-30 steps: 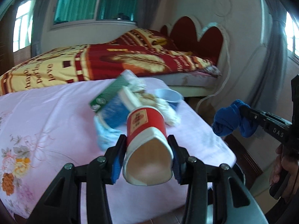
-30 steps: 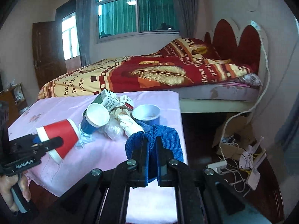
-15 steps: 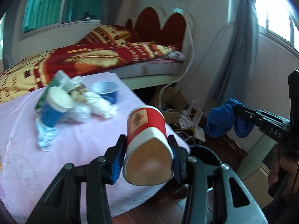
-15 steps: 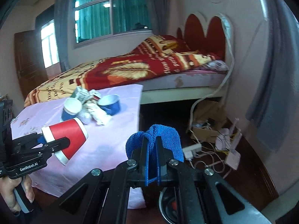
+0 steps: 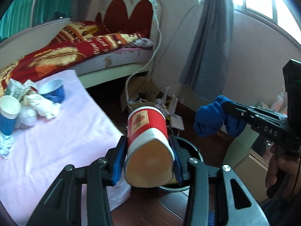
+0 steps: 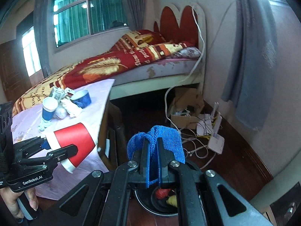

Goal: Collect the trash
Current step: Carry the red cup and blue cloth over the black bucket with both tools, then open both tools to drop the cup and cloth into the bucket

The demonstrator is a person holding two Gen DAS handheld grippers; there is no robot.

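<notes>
Bedroom floor holds a black bin point(image 6: 160, 205) beside the pink-covered table point(image 5: 56, 150). Left gripper point(image 5: 148, 162), marked "GenRobot.AI", squeezes a red paper cup point(image 5: 146, 124); right gripper point(image 6: 152, 162), lettered "DAS", pinches a blue cloth point(image 6: 169, 137) above the bin.

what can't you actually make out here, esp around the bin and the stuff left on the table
- Bin: right wrist view shows only a slice with red and yellow scraps; the right gripper and blue cloth cover the rest.
- Bin in the left wrist view: mostly behind the red cup and left gripper.
- Table pile: carton print too small to read.
- Left edge crops the crumpled paper.
</notes>
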